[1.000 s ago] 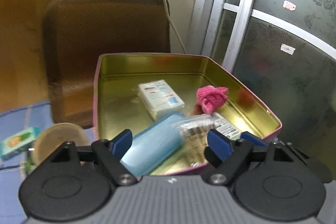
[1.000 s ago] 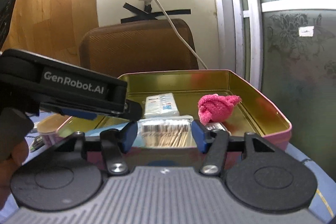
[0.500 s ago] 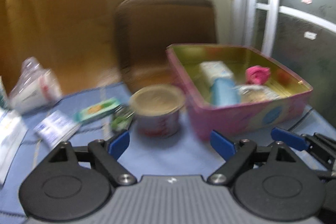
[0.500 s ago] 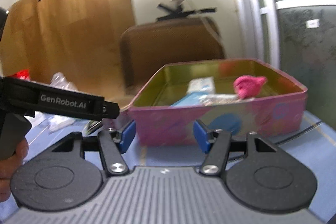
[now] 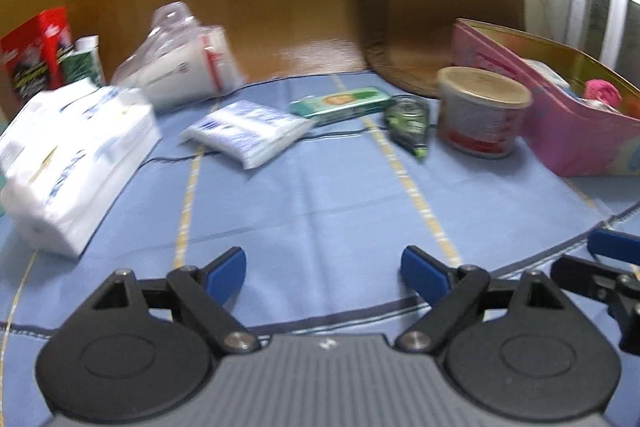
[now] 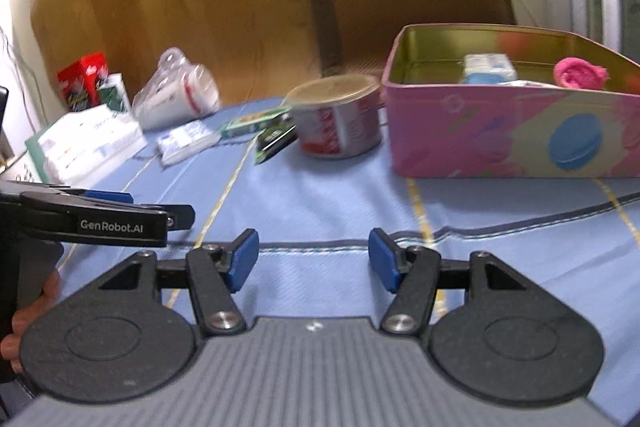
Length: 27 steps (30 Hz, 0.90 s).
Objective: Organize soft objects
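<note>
Tissue packs and other soft goods lie scattered over the blue tablecloth (image 5: 320,195), while the pink tin (image 6: 516,131) stands toward its far right edge, in front of a brown chair back (image 5: 440,11). Inside the tin sit a pink cloth (image 6: 580,75), a white packet (image 6: 488,65) and a light-blue pack whose outline is mostly hidden by the wall. Just left of the tin, touching or nearly so, is a round tub (image 5: 480,111) with a tan lid, and beside that a small green tape dispenser (image 5: 408,121). Along the far edge lie a slim green packet (image 5: 340,105), a small white-and-blue tissue pack (image 5: 248,131) and a crumpled clear bag (image 5: 180,55); a large white tissue bundle (image 5: 68,163) fills the left edge. The left gripper (image 5: 322,277) has just been opening and stands spread wide over bare cloth — nothing between its blue pads. The right gripper (image 6: 314,261) is likewise spread and empty, hovering near the cloth's front hem.
</note>
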{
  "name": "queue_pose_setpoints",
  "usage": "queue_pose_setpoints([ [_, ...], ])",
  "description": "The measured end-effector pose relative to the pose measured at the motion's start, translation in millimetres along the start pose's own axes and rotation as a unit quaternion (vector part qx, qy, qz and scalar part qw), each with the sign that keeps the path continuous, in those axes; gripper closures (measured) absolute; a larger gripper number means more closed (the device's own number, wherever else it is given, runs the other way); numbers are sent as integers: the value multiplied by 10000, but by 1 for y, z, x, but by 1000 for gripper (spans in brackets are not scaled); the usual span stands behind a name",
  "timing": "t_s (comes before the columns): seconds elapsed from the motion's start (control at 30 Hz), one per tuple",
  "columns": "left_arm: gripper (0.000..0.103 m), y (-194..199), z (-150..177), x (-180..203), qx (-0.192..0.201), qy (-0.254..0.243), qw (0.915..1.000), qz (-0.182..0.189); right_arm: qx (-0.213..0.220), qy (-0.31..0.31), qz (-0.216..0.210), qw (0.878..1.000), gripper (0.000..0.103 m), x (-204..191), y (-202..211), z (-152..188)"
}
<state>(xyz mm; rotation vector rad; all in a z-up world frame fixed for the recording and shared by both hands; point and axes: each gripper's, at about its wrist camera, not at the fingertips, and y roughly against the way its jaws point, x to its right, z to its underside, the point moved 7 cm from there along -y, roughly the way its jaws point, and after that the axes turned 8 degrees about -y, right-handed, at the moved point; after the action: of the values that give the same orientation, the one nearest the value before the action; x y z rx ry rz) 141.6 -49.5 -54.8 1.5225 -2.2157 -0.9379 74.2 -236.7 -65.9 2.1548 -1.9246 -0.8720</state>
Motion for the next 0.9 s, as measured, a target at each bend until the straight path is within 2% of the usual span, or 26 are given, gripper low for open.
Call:
queue_pose_setpoints([
  [0.23, 12, 0, 9, -43, 38, 166, 9994, -296, -169, 357, -90, 9992, 40, -30, -12, 5],
  [0.47, 12, -2, 20, -103, 78, 560, 9942, -915, -359, 863, -235, 9954, 40, -65, -33, 7],
  [0.6, 12, -2, 25, -125, 116, 1049, 9907, -854, -396, 1184, -303, 9917, 40, -83, -49, 4],
  [0.7, 12, -2, 25, -123, 152, 1017, 9907, -897, -412, 1270, -317, 9905, 41, -91, -63, -6],
  [0.9, 12, -3, 24, -123, 202, 1047, 9911, -797, -137, 1489, 8, 9888, 42, -92, -94, -54],
])
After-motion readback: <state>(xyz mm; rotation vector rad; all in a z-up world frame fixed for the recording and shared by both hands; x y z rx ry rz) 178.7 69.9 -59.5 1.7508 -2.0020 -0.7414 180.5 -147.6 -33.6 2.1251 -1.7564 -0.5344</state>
